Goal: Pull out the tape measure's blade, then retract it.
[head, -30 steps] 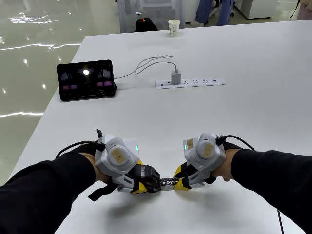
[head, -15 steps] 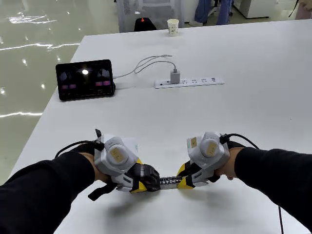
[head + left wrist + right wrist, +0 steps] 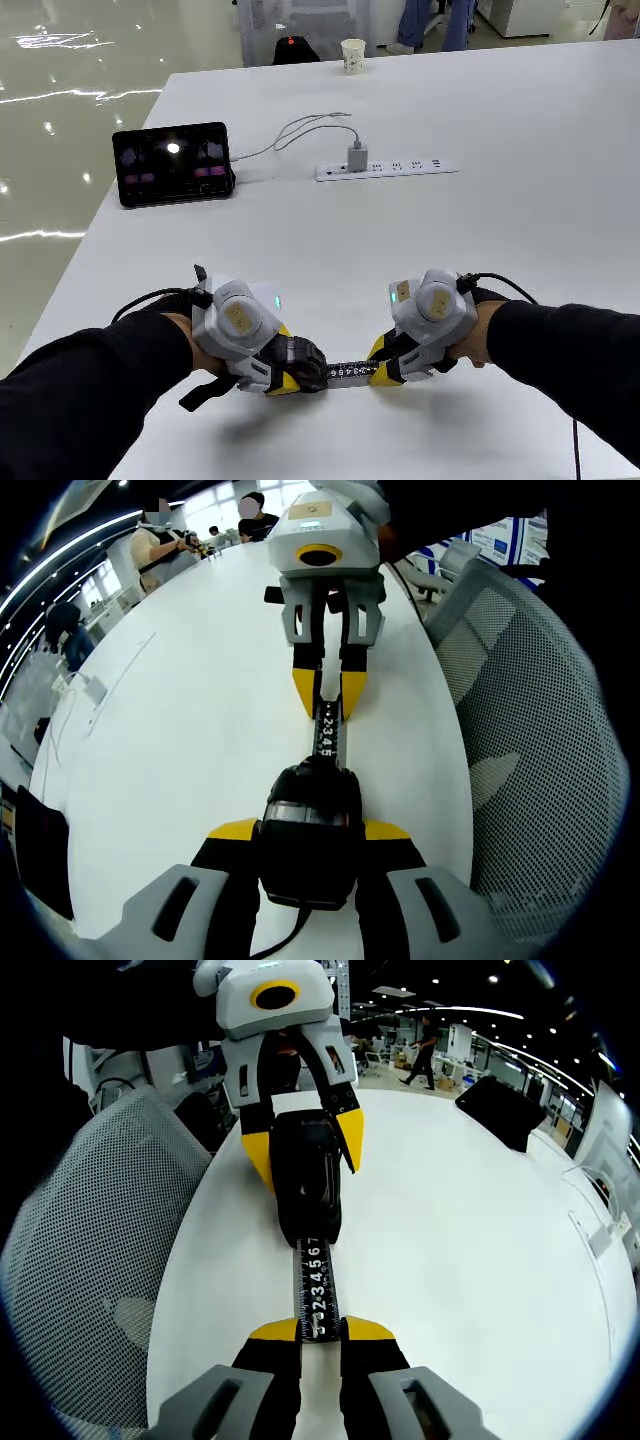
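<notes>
Pulling stage, early: tape measure (image 3: 298,361) sits on the white surface (image 3: 420,250) at its near edge, case pinched in left claw (image 3: 310,832). Right claw (image 3: 320,1332) pinches the blade (image 3: 316,1275) tip, short numbered stretch exposed. Judged outstanding: further extension, then retraction.

Count: 1 tape measure (image 3: 300,362), 2 tongs: left tongs (image 3: 308,830), right tongs (image 3: 320,1332). 1 desk (image 3: 500,230) carrying 1 tablet (image 3: 173,163), 1 power strip (image 3: 400,168), 1 charger (image 3: 359,157), 1 paper cup (image 3: 352,55).
</notes>
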Action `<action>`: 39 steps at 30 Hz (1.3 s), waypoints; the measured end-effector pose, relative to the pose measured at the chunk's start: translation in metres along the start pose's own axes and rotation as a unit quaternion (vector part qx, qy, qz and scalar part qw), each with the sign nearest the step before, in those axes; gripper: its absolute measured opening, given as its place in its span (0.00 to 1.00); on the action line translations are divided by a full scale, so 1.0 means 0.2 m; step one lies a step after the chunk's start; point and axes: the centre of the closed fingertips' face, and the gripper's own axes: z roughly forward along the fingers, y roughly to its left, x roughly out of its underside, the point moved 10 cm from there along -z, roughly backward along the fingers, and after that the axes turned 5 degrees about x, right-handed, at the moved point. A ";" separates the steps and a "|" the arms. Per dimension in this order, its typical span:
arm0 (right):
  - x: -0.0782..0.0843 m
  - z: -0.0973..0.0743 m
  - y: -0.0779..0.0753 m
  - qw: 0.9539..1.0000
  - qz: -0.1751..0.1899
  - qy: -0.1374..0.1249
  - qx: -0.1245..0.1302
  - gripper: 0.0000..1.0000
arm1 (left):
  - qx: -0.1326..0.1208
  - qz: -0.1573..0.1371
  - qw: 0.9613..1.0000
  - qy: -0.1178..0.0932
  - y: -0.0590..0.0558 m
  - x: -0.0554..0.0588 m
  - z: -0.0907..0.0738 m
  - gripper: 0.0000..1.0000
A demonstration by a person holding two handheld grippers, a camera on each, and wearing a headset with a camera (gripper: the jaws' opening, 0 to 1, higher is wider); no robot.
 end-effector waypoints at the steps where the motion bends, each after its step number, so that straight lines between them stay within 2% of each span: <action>1: 0.00 0.00 0.00 1.000 0.000 0.000 0.000 0.10 | 0.000 0.000 1.000 0.000 0.00 0.00 0.00 0.31; 39: 0.09 -0.08 -0.01 1.000 0.005 0.006 0.007 0.10 | -0.003 -0.003 1.000 -0.001 -0.01 -0.01 0.00 0.31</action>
